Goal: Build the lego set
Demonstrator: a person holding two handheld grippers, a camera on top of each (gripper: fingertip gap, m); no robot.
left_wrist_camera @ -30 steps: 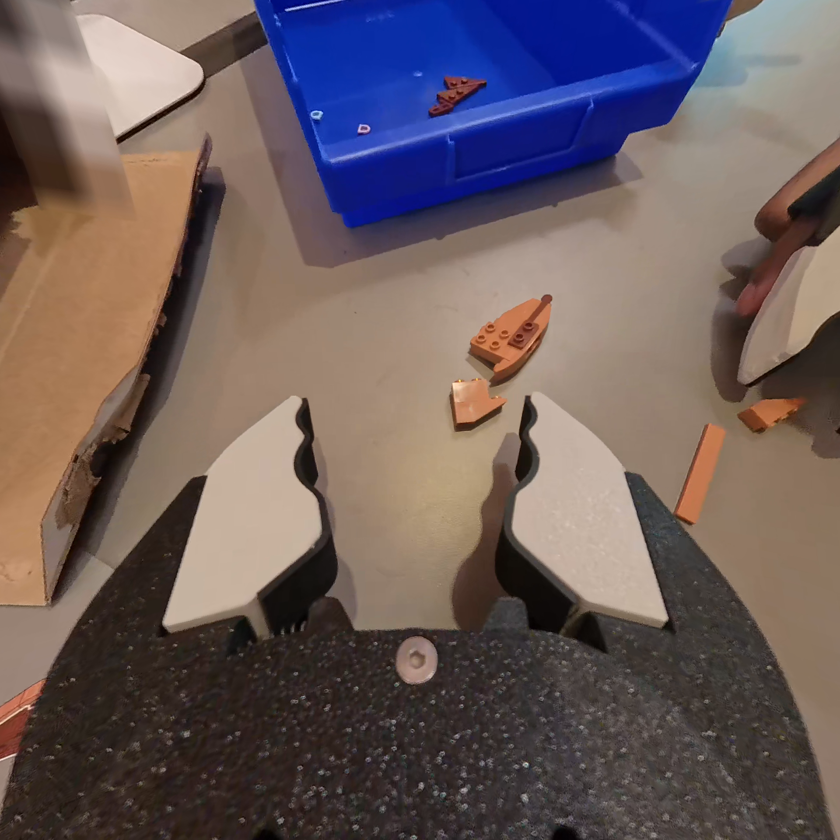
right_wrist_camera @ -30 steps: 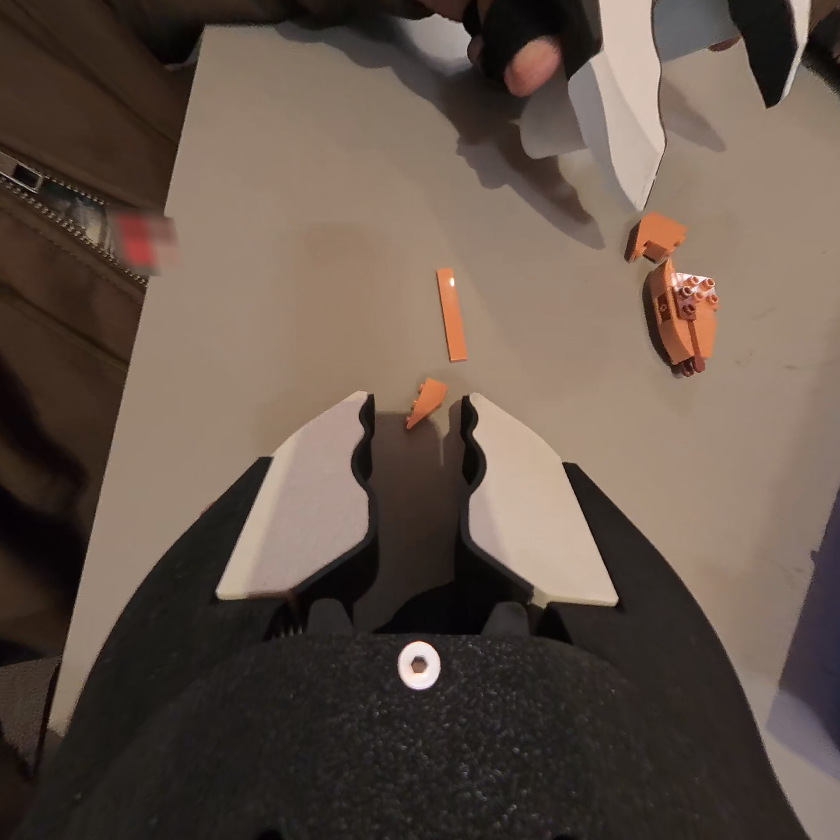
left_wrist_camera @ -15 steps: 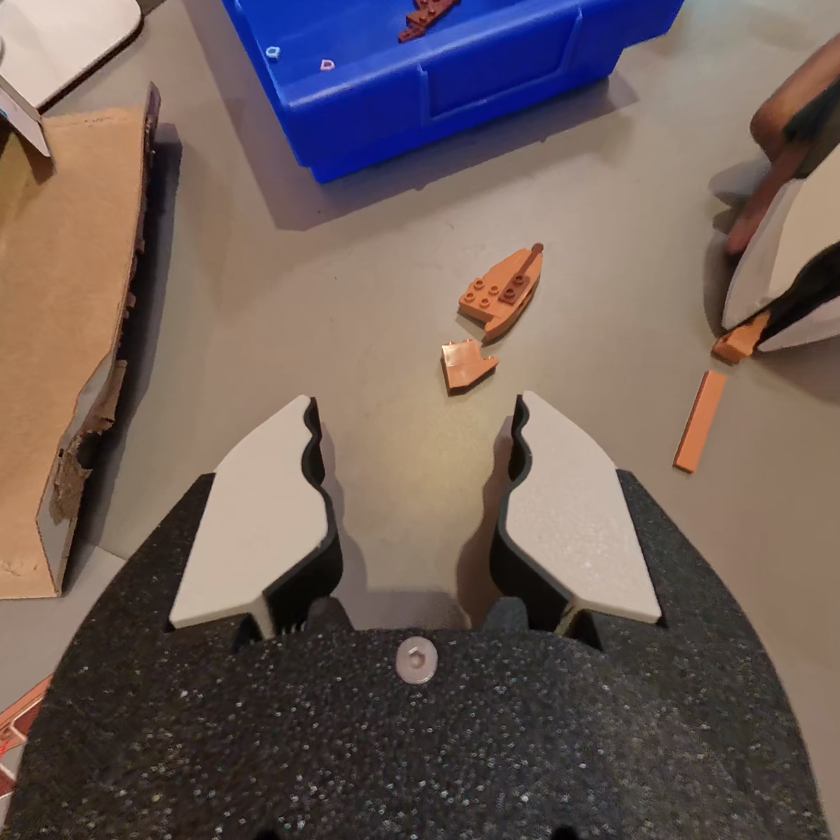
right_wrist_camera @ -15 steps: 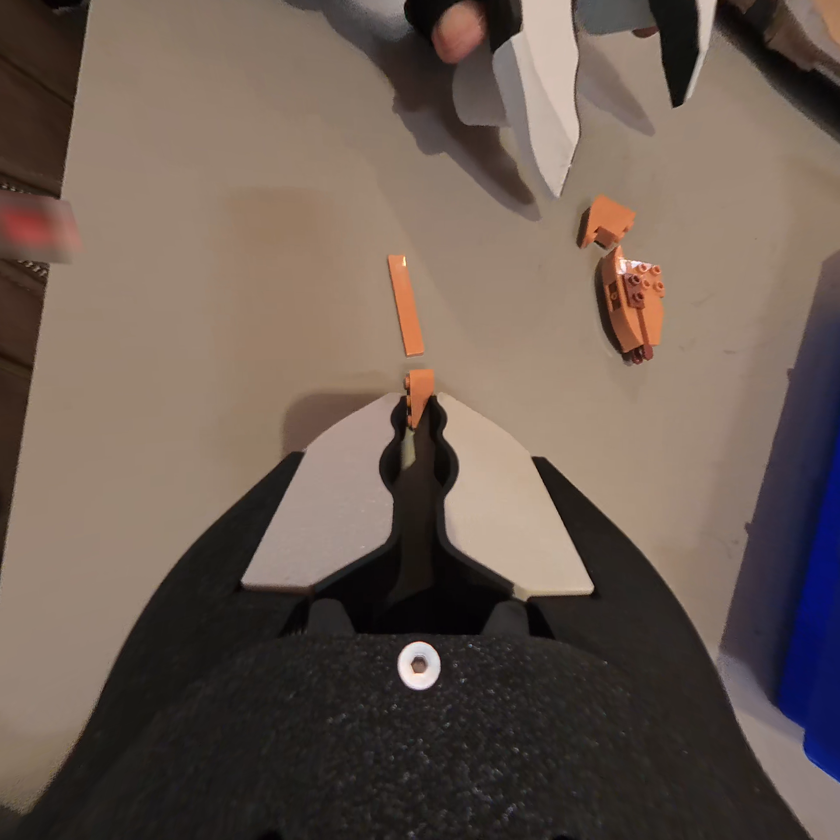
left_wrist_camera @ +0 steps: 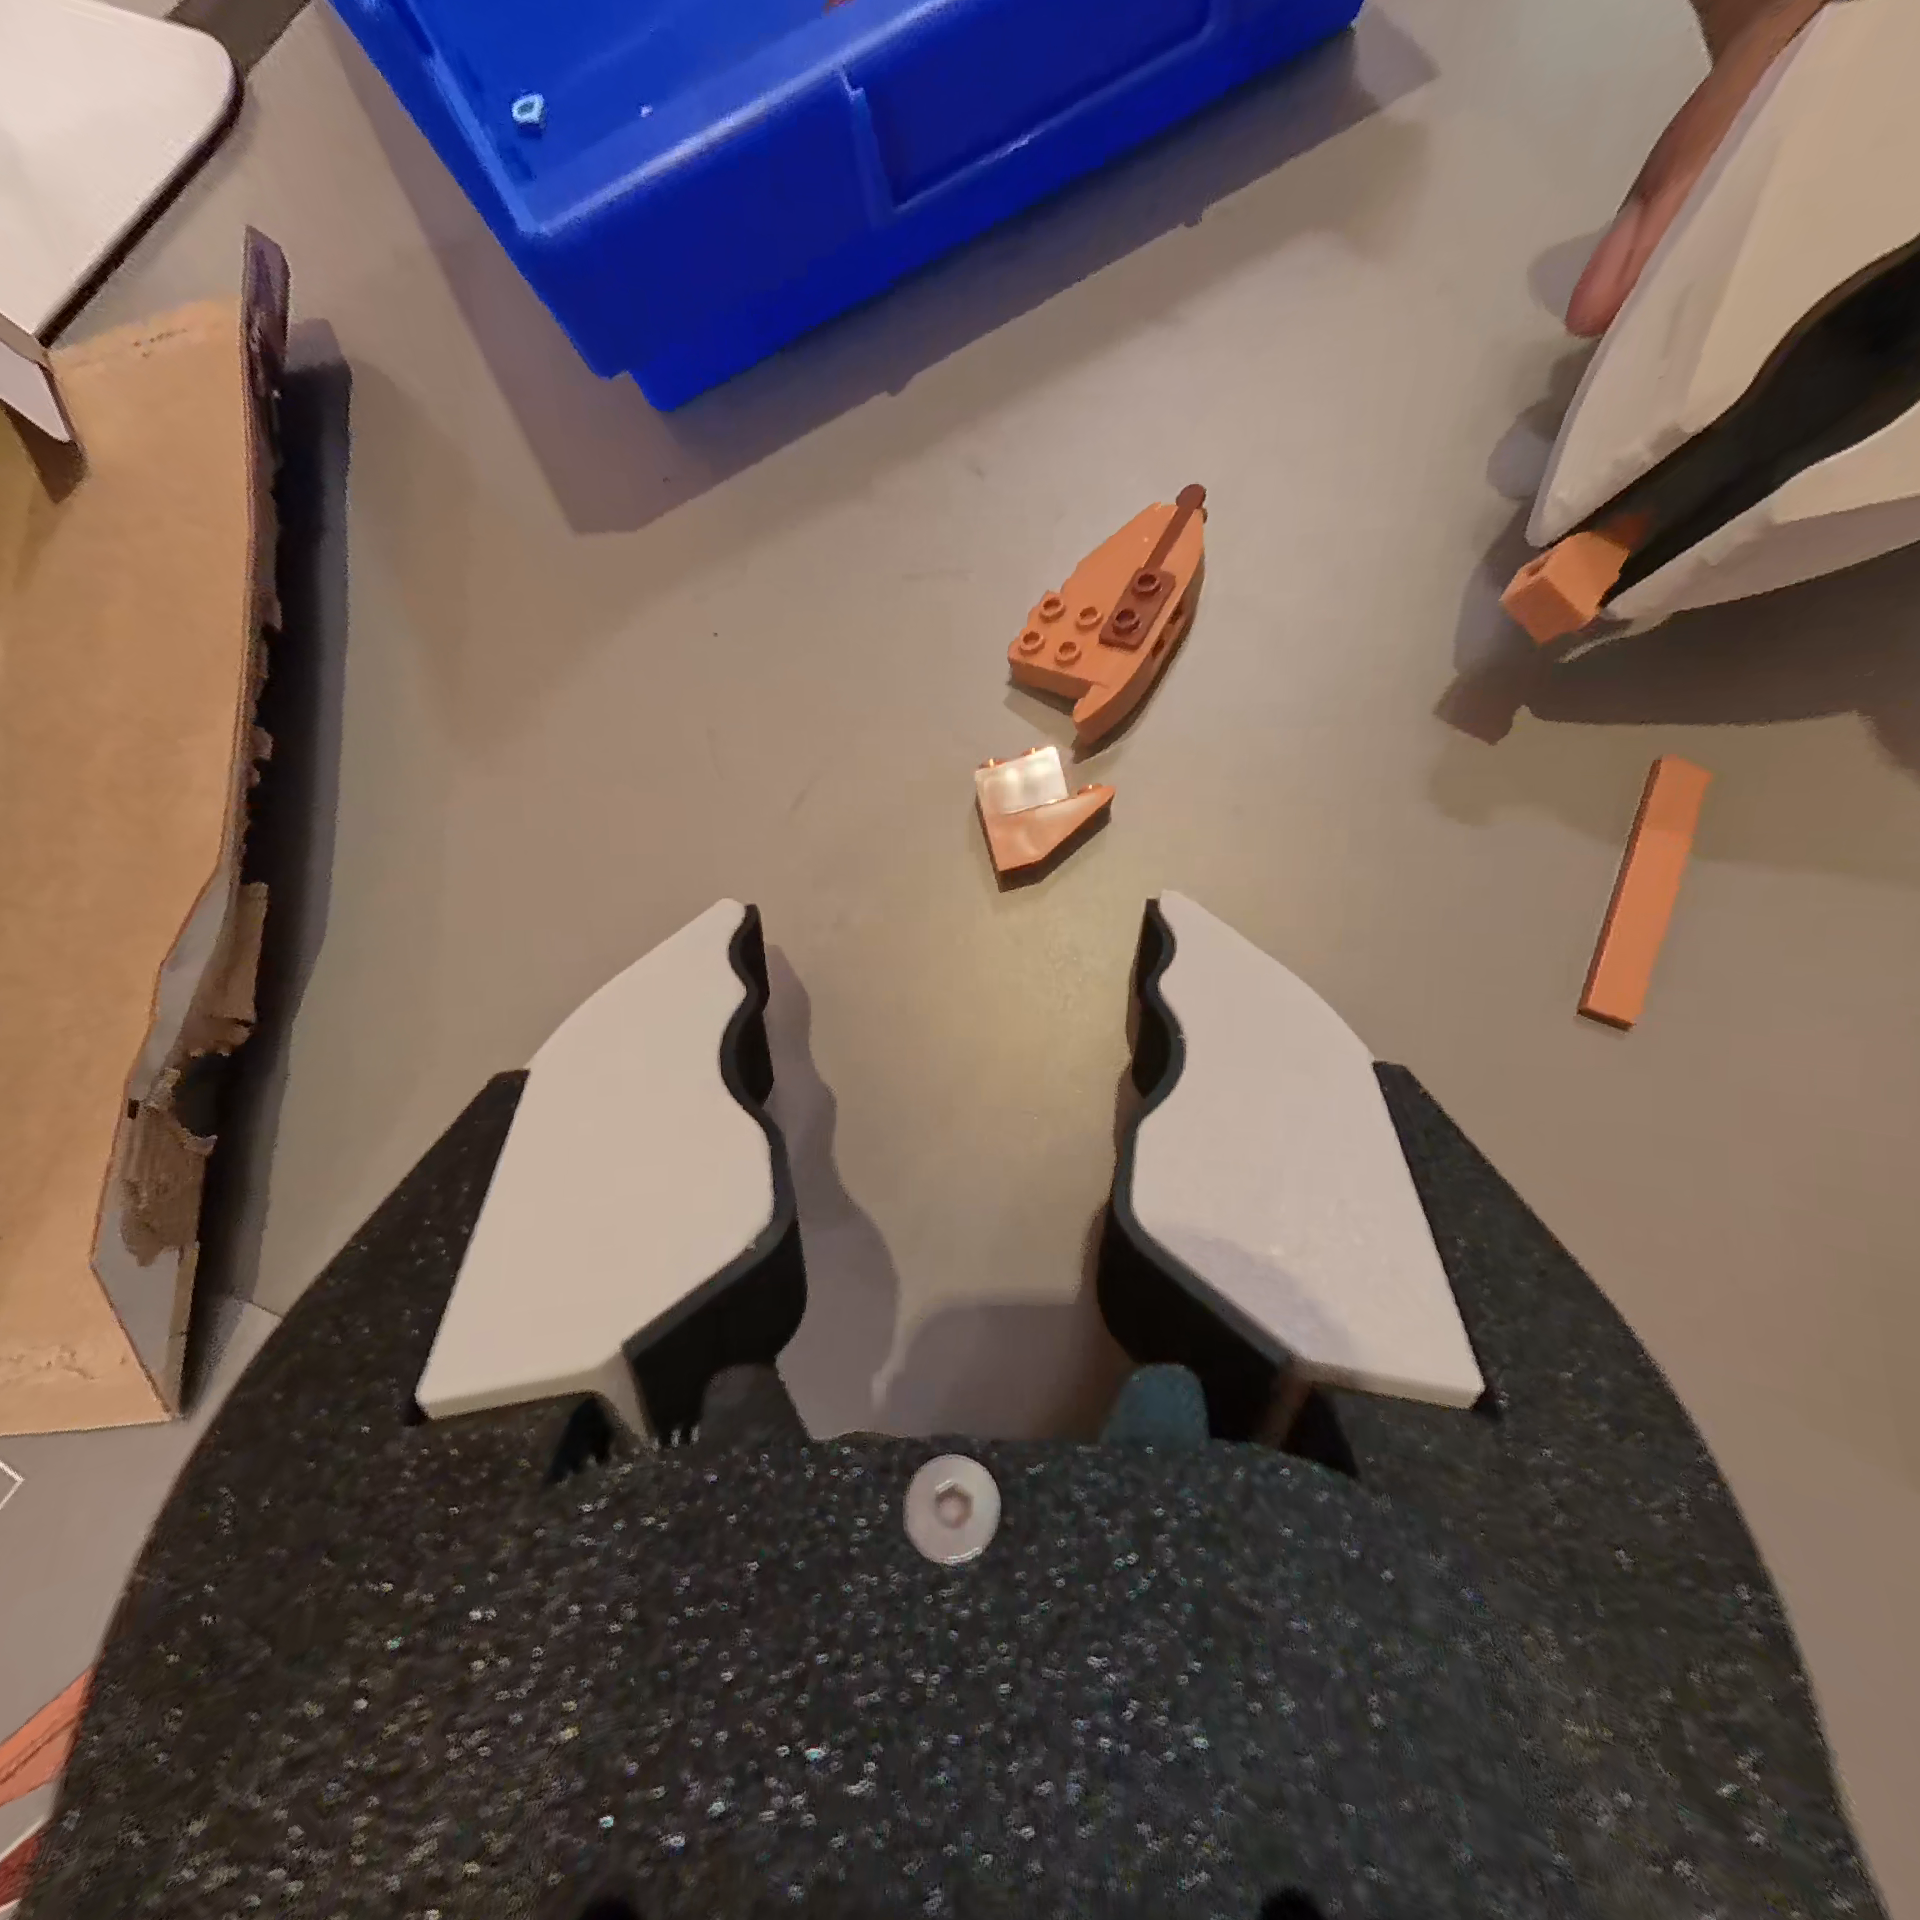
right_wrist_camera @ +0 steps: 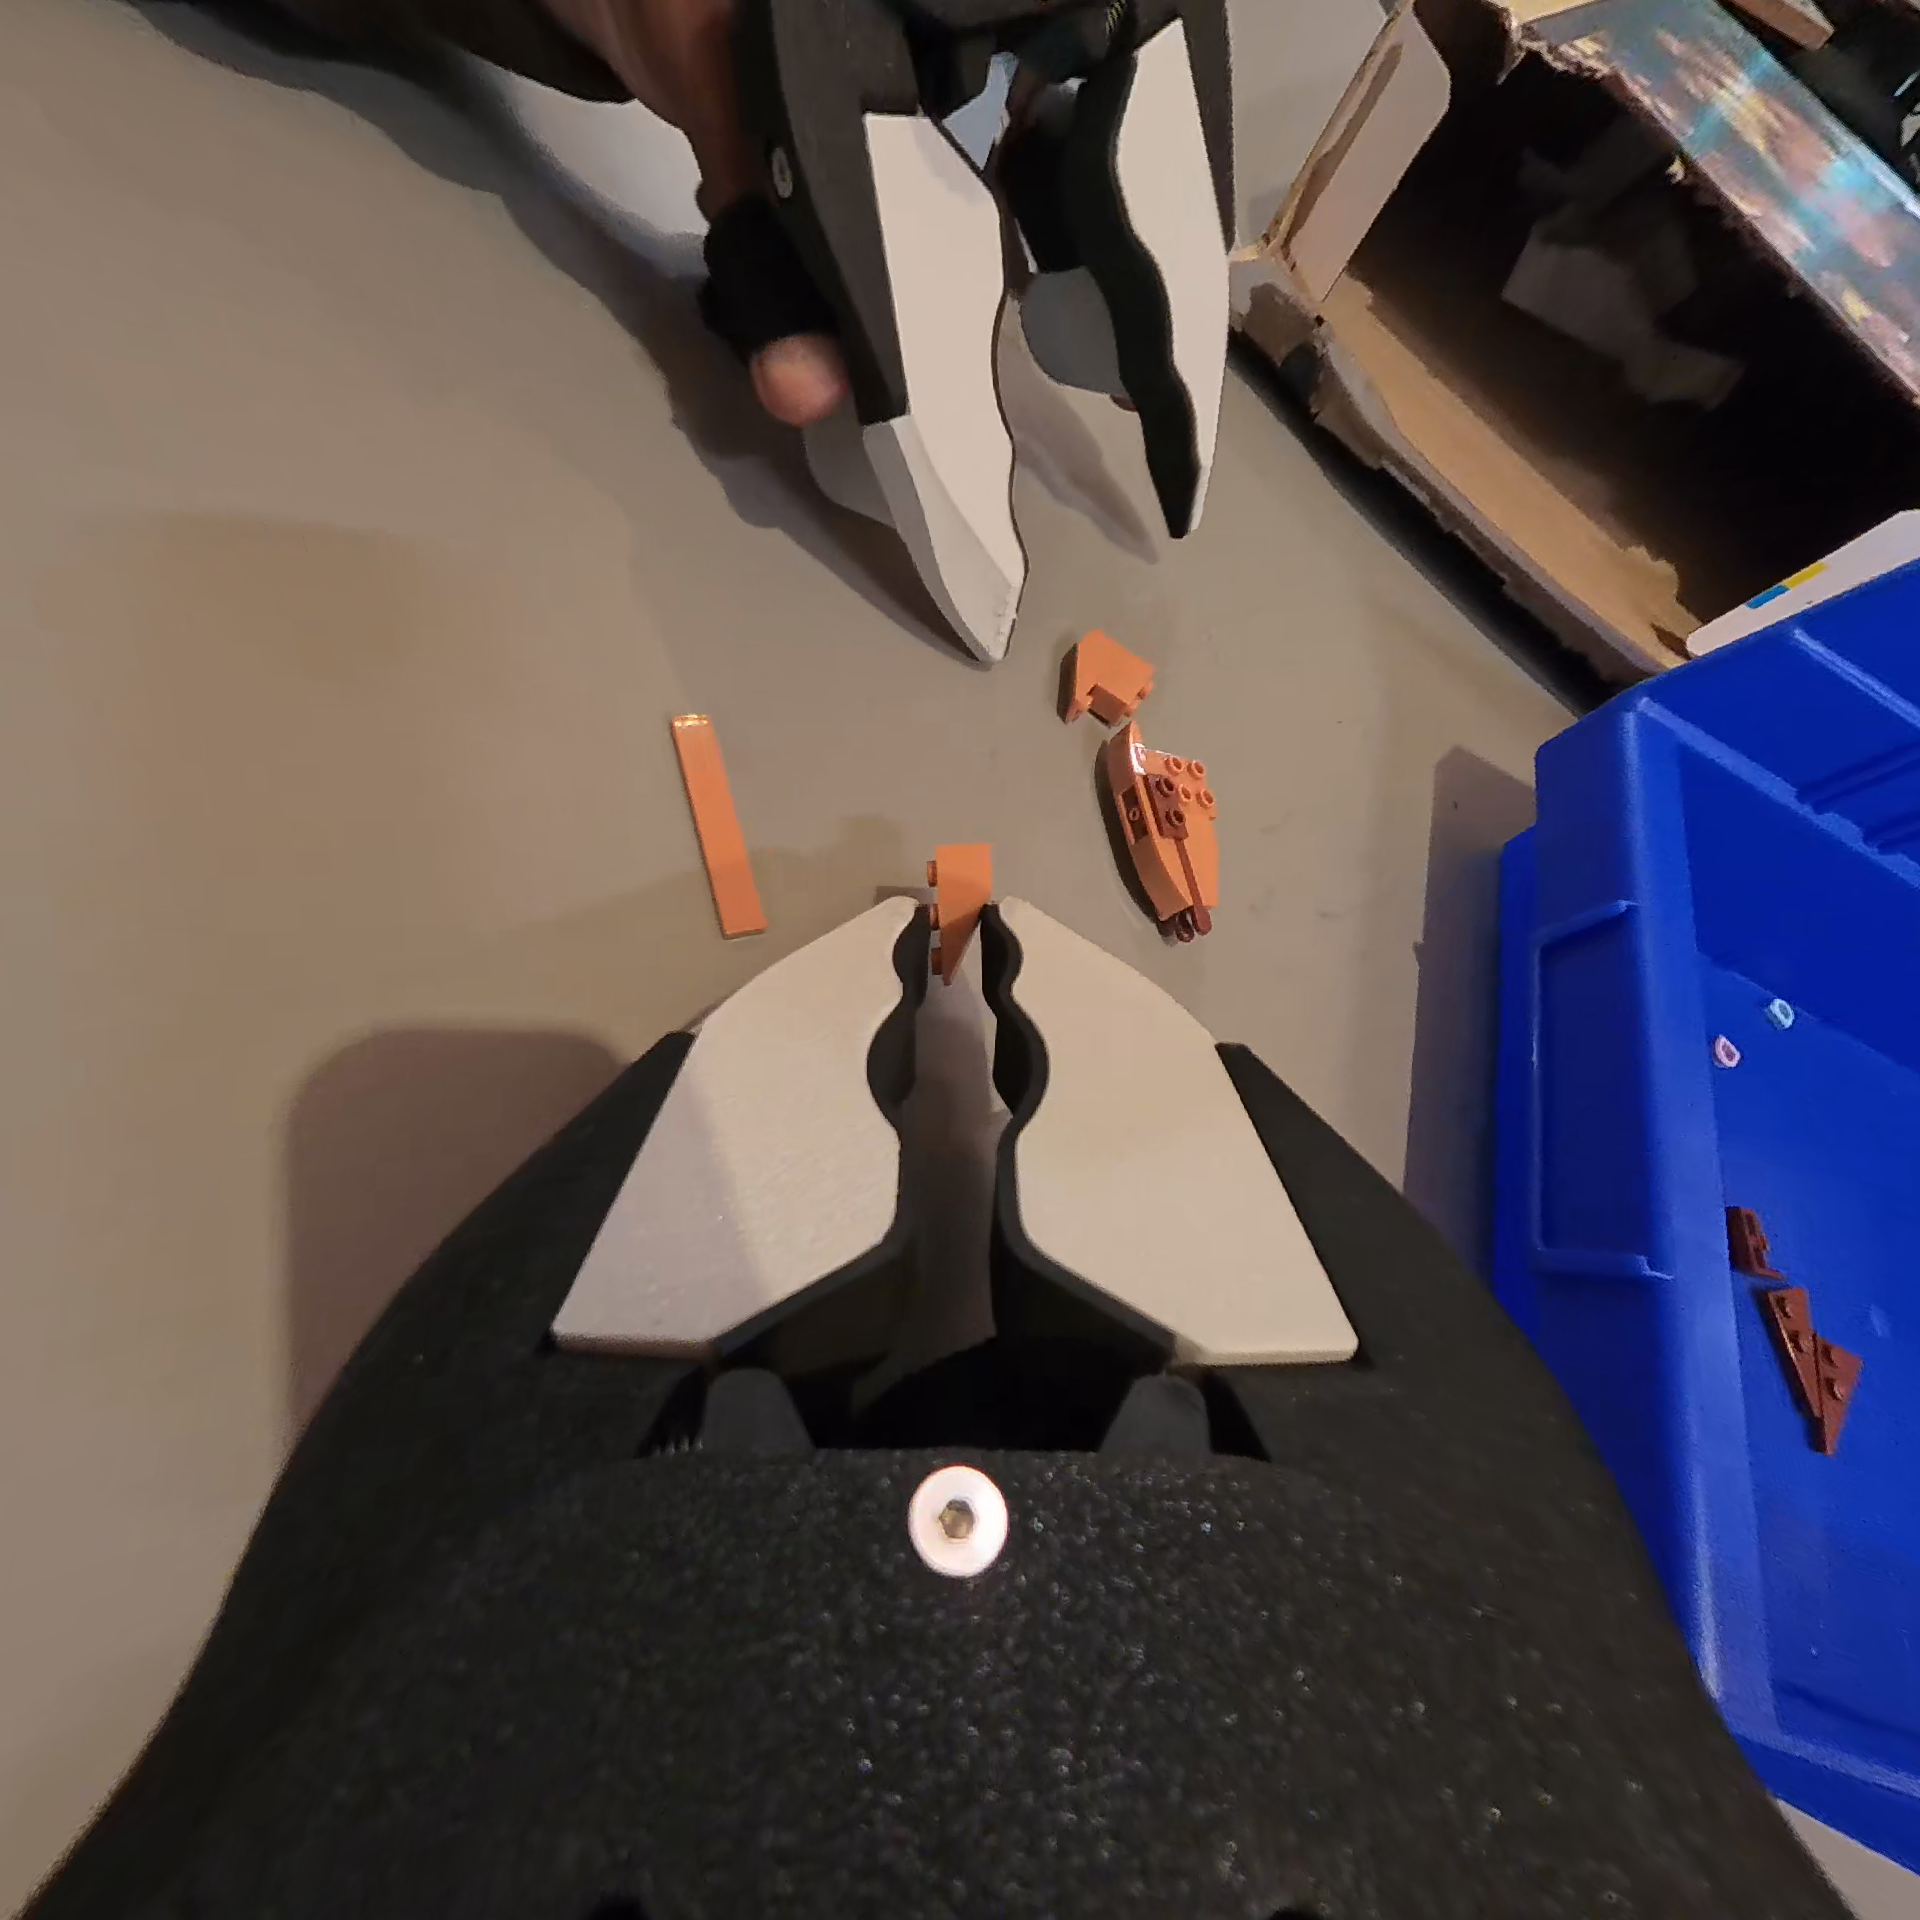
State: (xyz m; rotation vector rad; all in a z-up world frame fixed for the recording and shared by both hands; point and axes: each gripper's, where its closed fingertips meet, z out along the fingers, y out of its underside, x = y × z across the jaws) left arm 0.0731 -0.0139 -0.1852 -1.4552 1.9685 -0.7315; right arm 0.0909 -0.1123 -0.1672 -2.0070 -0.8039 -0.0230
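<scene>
Right gripper [right_wrist_camera: 951, 914] fingers pinch a small orange wedge brick [right_wrist_camera: 961, 888]; left gripper [left_wrist_camera: 945, 914] fingers spread wide, empty, near an orange slope brick [left_wrist_camera: 1034, 826].

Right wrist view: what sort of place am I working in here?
Probably a hobby or sorting table for toy bricks: loose orange pieces such as a flat tile lie on a grey tabletop, beside a blue parts bin and a torn cardboard box.

it looks like a hobby or sorting bench: a plain grey tabletop [left_wrist_camera: 623, 727] carries loose orange toy bricks [left_wrist_camera: 1112, 613]. a blue plastic parts bin [right_wrist_camera: 1714, 1143] and a torn cardboard box [left_wrist_camera: 114, 727] sit alongside.
</scene>
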